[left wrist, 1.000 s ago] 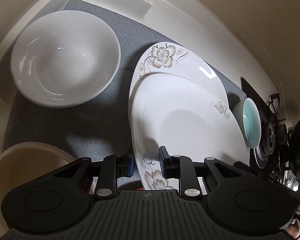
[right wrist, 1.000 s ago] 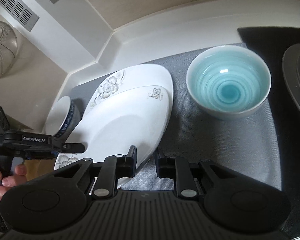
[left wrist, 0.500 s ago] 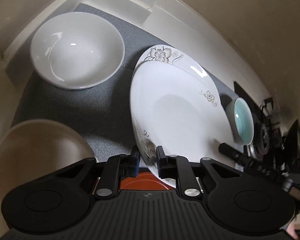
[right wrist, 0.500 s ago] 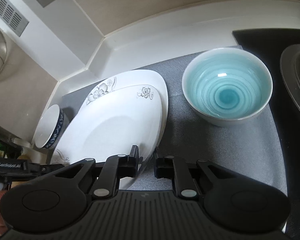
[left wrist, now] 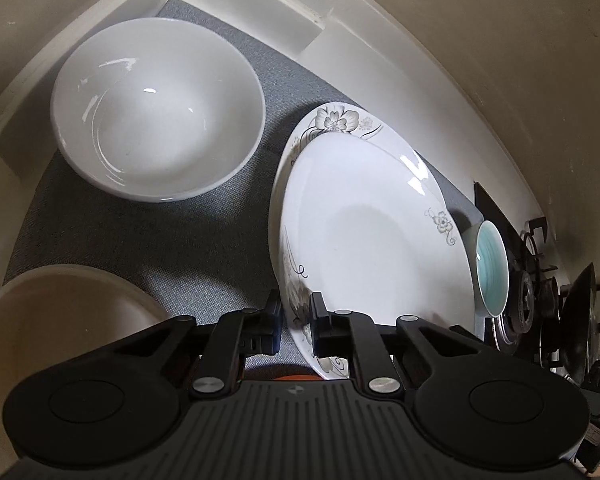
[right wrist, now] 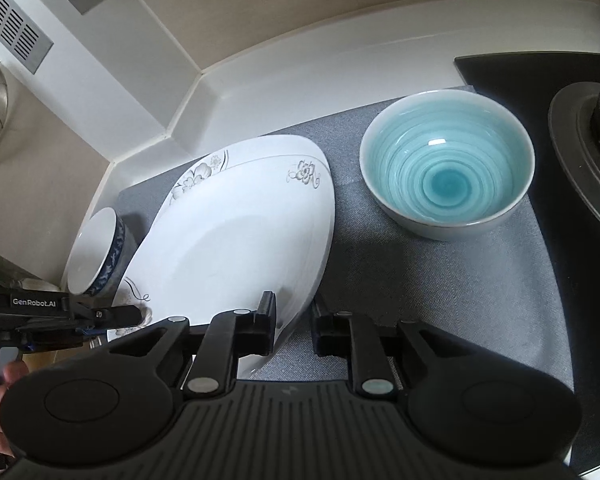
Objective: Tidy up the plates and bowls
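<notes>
We see lower plate [left wrist: 332, 124] mostly hidden under upper plate [left wrist: 364, 232]. Beige bowl [left wrist: 60, 312] cut by left wrist frame edge. Stove burner [right wrist: 592, 152] cropped. We cannot read plate-rim contact behind fingers.
</notes>
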The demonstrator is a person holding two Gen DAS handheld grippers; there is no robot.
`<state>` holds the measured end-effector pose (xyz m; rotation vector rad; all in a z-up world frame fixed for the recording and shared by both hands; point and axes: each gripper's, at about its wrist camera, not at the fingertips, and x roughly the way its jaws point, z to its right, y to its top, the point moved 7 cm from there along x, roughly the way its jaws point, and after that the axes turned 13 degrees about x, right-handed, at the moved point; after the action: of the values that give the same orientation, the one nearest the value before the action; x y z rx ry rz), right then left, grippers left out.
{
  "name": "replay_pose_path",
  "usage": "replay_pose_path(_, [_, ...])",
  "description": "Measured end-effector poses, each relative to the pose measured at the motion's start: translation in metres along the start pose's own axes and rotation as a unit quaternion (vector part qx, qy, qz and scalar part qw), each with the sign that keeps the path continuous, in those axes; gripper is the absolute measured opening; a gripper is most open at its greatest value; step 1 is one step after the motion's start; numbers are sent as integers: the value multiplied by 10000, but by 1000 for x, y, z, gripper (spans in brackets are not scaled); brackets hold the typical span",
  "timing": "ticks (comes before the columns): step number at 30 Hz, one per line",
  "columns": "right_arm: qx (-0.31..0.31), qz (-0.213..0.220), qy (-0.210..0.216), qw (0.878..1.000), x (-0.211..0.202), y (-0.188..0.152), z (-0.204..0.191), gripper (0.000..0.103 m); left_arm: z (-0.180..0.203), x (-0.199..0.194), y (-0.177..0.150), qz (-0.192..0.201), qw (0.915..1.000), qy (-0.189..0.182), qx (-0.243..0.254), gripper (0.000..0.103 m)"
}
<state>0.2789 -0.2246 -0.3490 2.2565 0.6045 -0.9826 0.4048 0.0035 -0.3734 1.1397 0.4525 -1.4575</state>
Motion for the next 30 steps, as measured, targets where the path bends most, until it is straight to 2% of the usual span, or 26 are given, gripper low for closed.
replay_pose_path(4, [-69,-123,-147,9998,2,3,0,24,1,1,2,8,10000,3,18,13])
replay_pose_path(12, [-68,-127,45,9999,-9,-4,-7,24,-11,1,9,-79,9998,-122,-156,13])
replay_pose_path(16, [-351,-177,-73,9992,-3,-12,-11,23,-14,1,9,-57,9998,-147,-133,13])
replay_pose_path(18, [-312,-150,-170,9993,1,-12,-9,20,-13,1,9,-41,9999,-120,-60,13])
replay_pose_path(26, [-242,-138,-300,9992,14,-4,-7,20,-11,4,9,73,9999,-45,142,14])
replay_pose_path(29, [-71,-192,-294,9994,17,-3,-7,23,-13,4,9,73,9999,-66,32,14])
replay_pose_path(30, [3,-214,-243,9995,17,-4,-6,30,-13,4,9,82,10000,-50,27,14])
